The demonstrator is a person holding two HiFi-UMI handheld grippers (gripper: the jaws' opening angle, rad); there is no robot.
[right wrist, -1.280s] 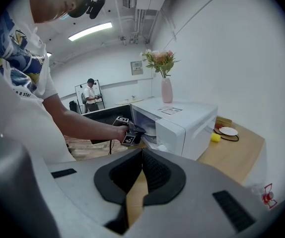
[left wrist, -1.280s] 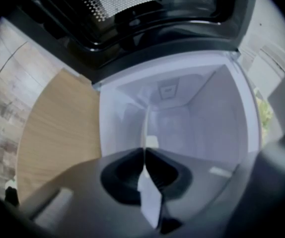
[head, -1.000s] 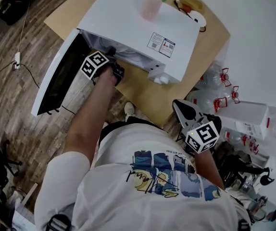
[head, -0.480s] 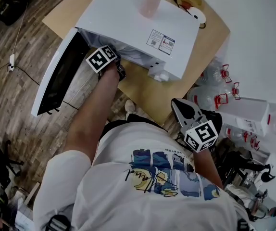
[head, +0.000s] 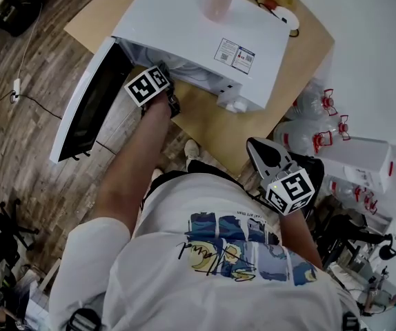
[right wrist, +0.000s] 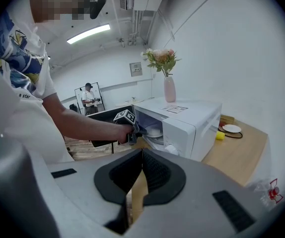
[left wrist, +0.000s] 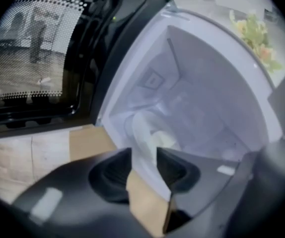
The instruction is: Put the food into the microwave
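One dish (left wrist: 148,132) flat inside open microwave (head: 205,40)

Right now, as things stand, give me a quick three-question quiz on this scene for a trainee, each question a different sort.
1. True or false: the microwave door is shut.
2. What stands on top of the microwave? A) a kettle B) a pink vase C) a frying pan
3. Fill in: the white dish lies ___ the microwave.

Key: 1 false; 2 B; 3 inside.
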